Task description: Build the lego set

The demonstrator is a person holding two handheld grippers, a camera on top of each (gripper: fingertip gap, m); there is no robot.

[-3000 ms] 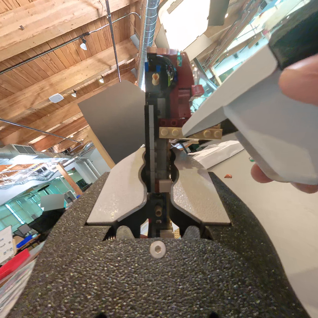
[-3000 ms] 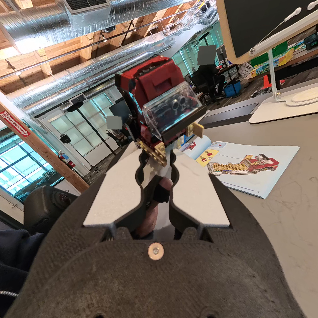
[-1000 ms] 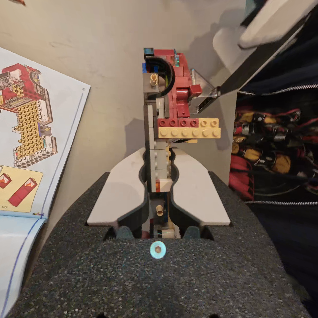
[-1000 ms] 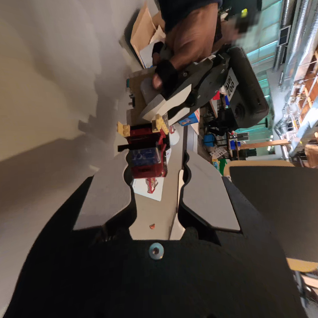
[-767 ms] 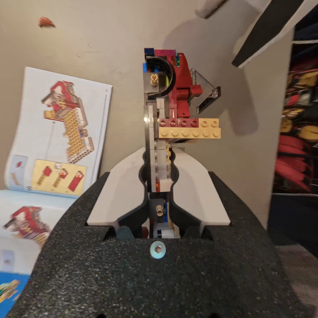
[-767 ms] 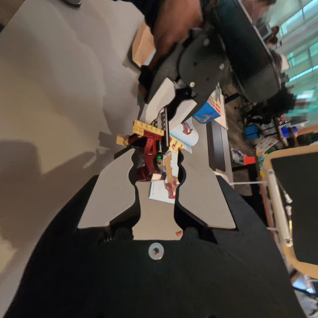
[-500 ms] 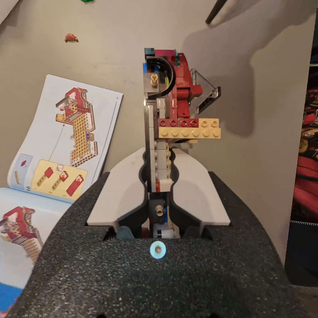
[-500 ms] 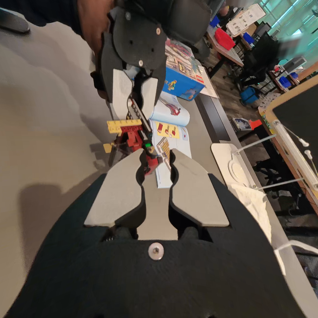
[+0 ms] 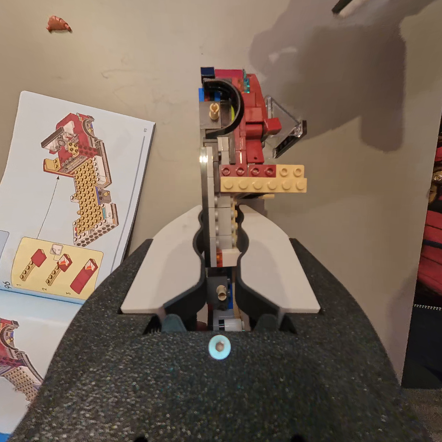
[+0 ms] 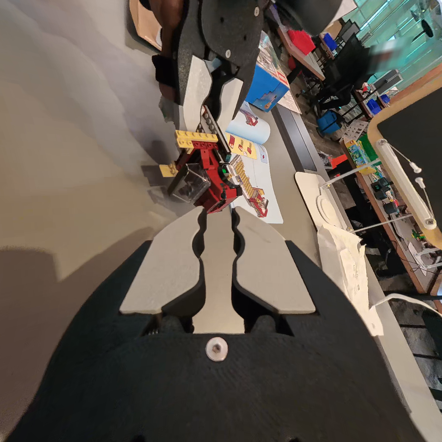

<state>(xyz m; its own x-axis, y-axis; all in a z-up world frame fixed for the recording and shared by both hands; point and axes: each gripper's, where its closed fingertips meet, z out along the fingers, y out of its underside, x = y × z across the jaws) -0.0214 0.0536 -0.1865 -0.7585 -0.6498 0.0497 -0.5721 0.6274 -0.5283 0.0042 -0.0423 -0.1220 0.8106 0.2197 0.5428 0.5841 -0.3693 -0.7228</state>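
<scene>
My left gripper (image 9: 221, 210) is shut on a dark red, grey and tan brick vehicle model (image 9: 239, 119), both pads pressed on its grey lower section, and holds it over the beige table (image 9: 143, 47). The model has a clear windscreen and a tan plate that sticks out to the right. In the right wrist view the left gripper (image 10: 211, 112) hangs down from a hand with the model (image 10: 208, 181) in it. My right gripper (image 10: 218, 210) is open with a narrow gap and nothing between its fingers. Its tips are just short of the model's red end.
An open instruction booklet (image 9: 71, 191) lies on the table left of the model; it also shows in the right wrist view (image 10: 253, 172). A small reddish-brown piece (image 9: 58, 24) lies farther off. A blue box (image 10: 265, 91), a white stand base (image 10: 320, 198) and crumpled paper (image 10: 344, 263) are to the right. The left gripper's tips are roughly 12 cm from the right gripper's. The small reddish-brown piece (image 9: 58, 24) lies around 20 cm away from my left fingertips.
My right gripper let go of the model, swung round and drew its wide jaws in to a narrow gap with nothing between them. My left gripper kept its hold and tipped the model toward the table.
</scene>
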